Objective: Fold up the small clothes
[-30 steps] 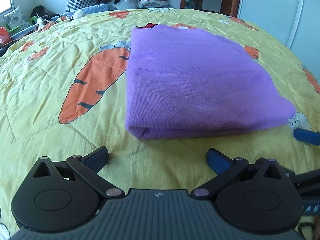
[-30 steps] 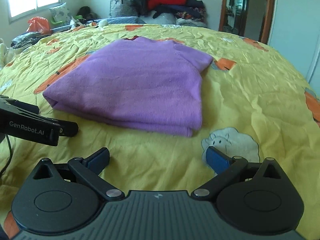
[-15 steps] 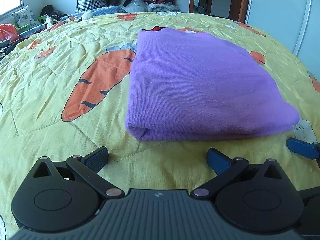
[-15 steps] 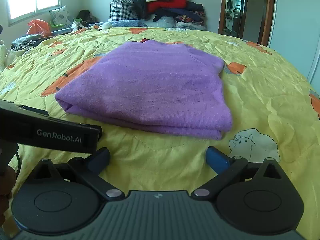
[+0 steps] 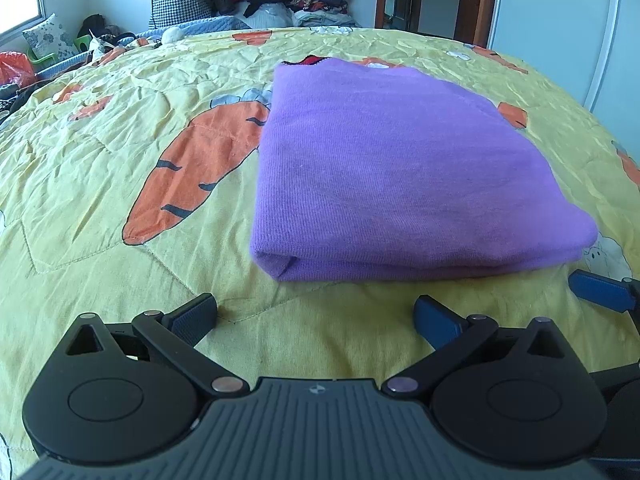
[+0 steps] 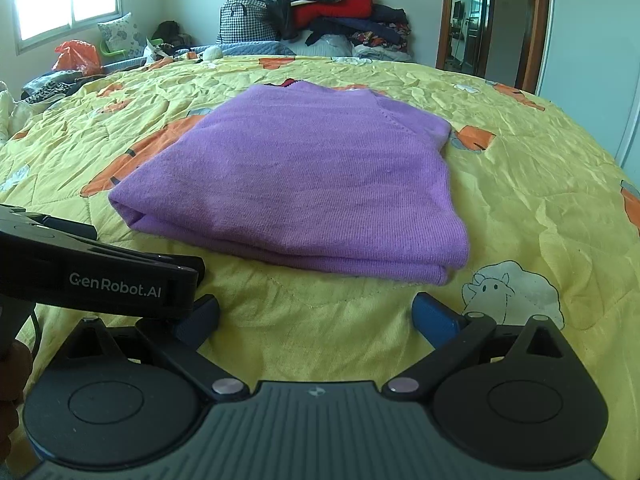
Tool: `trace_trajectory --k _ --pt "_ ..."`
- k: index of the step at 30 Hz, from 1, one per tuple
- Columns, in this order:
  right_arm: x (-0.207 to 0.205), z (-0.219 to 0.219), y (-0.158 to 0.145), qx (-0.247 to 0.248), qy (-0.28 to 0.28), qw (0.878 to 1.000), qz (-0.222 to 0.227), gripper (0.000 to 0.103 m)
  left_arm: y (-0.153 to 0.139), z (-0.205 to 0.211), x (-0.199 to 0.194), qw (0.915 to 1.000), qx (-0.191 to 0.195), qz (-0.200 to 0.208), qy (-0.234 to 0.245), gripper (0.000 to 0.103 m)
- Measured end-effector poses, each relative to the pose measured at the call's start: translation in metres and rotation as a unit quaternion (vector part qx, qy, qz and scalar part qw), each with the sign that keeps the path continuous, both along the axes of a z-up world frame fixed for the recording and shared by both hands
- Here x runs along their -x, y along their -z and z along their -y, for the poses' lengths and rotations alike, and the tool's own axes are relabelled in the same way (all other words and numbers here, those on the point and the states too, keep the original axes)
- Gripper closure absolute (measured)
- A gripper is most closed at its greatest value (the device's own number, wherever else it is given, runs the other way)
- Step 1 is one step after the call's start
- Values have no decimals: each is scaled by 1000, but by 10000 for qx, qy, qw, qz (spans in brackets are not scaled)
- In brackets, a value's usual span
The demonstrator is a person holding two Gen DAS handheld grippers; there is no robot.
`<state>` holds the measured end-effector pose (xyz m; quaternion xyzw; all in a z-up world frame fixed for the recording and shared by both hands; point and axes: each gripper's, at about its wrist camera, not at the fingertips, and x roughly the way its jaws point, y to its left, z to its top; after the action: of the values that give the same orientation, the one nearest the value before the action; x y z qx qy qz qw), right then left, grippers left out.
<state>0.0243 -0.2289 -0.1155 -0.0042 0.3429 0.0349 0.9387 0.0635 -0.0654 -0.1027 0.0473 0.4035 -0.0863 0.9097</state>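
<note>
A purple knit garment point(image 5: 392, 168) lies folded into a neat rectangle on the yellow carrot-print bedspread point(image 5: 120, 152); a bit of red collar shows at its far edge. It also fills the middle of the right wrist view point(image 6: 316, 184). My left gripper point(image 5: 316, 316) hovers open just short of the garment's near folded edge, nothing between its fingers. My right gripper point(image 6: 316, 316) is open too, a little back from the near edge. The left gripper's black body point(image 6: 100, 276) crosses the right view's left side, and a blue right fingertip point(image 5: 600, 290) shows at the left view's right edge.
A pile of clothes and a checked bag point(image 6: 320, 8) is stacked beyond the far end of the bed. Cushions and an orange bag point(image 6: 76, 56) sit under the window at the left. A wooden door frame point(image 6: 532, 24) and white wardrobe stand on the right.
Both grippers have drawn back and risen slightly from the folded garment, and they have come closer together, with the left gripper's body further into the right view. The garment has not moved.
</note>
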Motion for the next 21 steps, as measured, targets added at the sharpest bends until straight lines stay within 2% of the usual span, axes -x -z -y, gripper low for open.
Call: trace_trajectory --k 21 --pt "0 0 0 0 0 10000 3 0 0 1 1 10000 10 44 32 0"
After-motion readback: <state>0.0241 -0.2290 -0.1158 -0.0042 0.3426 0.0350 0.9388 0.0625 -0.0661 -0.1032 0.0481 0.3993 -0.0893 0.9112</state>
